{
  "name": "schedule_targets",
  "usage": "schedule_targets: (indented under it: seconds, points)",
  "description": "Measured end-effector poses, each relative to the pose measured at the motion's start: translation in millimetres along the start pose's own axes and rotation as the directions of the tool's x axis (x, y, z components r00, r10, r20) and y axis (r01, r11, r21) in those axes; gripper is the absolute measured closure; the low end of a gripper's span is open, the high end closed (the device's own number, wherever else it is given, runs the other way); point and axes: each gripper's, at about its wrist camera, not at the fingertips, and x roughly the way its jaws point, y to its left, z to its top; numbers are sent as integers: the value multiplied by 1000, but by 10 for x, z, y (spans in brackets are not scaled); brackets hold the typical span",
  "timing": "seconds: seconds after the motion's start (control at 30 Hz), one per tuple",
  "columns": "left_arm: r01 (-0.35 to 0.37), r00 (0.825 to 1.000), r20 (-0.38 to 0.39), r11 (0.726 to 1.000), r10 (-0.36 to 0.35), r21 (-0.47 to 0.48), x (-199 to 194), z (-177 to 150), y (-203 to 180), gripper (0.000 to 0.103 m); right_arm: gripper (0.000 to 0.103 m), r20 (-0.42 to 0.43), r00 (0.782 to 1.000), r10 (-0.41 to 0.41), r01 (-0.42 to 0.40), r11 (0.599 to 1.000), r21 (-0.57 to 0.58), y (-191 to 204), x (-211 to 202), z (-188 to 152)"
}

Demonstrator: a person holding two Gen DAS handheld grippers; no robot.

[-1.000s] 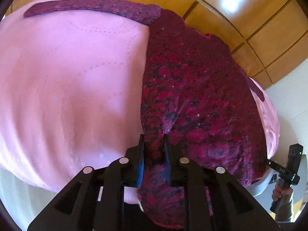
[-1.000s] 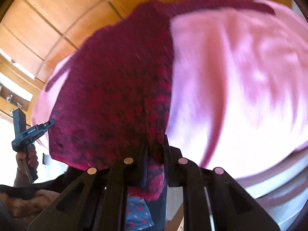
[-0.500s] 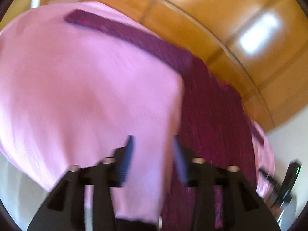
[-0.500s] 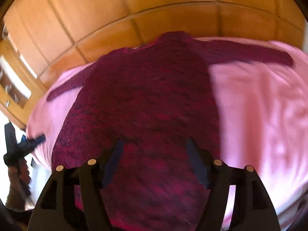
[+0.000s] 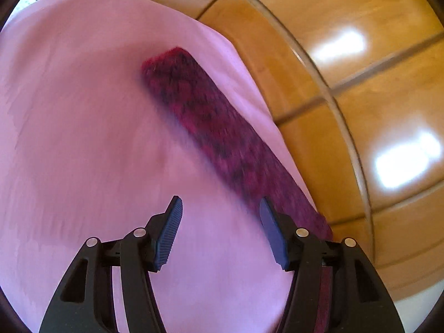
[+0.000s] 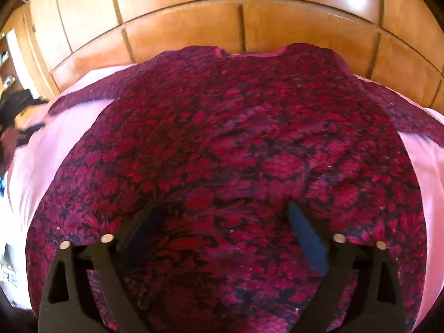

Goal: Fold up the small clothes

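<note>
A dark red and black patterned sweater [image 6: 236, 144] lies spread flat on a pink sheet [image 6: 55, 138], neck toward the wooden wall, sleeves out to both sides. My right gripper [image 6: 222, 211] hovers over its lower body, jaws opening wide, nothing between them. In the left wrist view one sleeve [image 5: 211, 122] runs diagonally across the pink sheet [image 5: 83, 138], cuff at the far end. My left gripper [image 5: 220, 208] is above the sheet beside that sleeve, jaws opening, with only bare sheet between its fingers. The right finger [image 5: 273, 236] overlaps the sleeve's near part.
Glossy wooden panels [image 6: 194, 27] rise behind the sheet. In the right wrist view the other gripper and a hand [image 6: 14, 122] show at the far left edge. The sheet's edge [image 5: 249, 77] drops off toward the panels on the right of the left view.
Both grippers let go of the sweater's hem and opened. The left one swung away to the sleeve on the sheet; the right one moved over the sweater's middle.
</note>
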Motion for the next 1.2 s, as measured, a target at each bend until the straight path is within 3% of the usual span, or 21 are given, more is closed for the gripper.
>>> schedule_targets:
  seconds: [0.27,0.3,0.33,0.37,0.47,0.53,0.57,0.63,0.7,0.73,0.77,0.8,0.83,0.9,1.0,1.1,1.2]
  points:
    - [-31,999,12,998,31,-58,536,426,-3,48,2,8,1000,-13,13,1000,-12,61,60,7]
    - [-24,1000,16,998,25,-59,567,452,-11,55,2,9,1000,-14,14,1000,-13,59,49,-2]
    - [-17,1000,11,999,18,-49,589,486,-23,83,2,9,1000,-15,15,1000,-14,55,44,0]
    - [-13,1000,27,999,14,-30,556,508,-53,93,2,8,1000,-17,17,1000,-14,48,45,2]
    - [20,987,157,1000,-23,22,236,469,-141,94,2,7,1000,-21,21,1000,-15,61,50,11]
    - [-34,981,190,998,23,51,158,441,-89,94,2,8,1000,-23,23,1000,-17,65,56,14]
    - [-79,980,189,995,66,62,194,425,-47,94,2,8,1000,-24,24,1000,-17,71,62,16]
    - [-184,978,115,980,175,73,413,387,97,93,2,10,1000,-23,23,1000,-19,72,68,14]
    - [-227,969,123,968,214,110,474,334,79,91,2,11,1000,-21,21,1000,-18,74,68,8]
    - [-250,962,142,961,232,122,422,305,17,88,2,12,1000,-22,22,1000,-18,71,67,6]
    - [-270,955,155,956,251,114,358,270,-42,74,2,14,1000,-22,22,1000,-18,69,65,3]
    - [-275,953,164,955,255,112,296,228,-87,67,2,15,1000,-22,22,1000,-18,70,63,2]
    - [-265,954,178,957,242,118,237,164,-169,62,2,18,1000,-20,21,1000,-17,66,63,0]
    - [-208,968,181,957,172,202,119,-79,-441,61,2,20,1000,-17,17,1000,-16,59,62,-2]
    - [-90,992,115,946,57,311,50,-556,-826,48,2,23,1000,-12,12,1000,-12,42,59,-4]
    - [49,999,-30,888,-40,458,109,-1224,-1280,46,2,22,1000,9,-9,1000,1,7,17,9]
    - [161,982,-177,804,-70,573,251,-1901,-1662,46,8,28,996,90,-92,992,86,-211,-143,65]
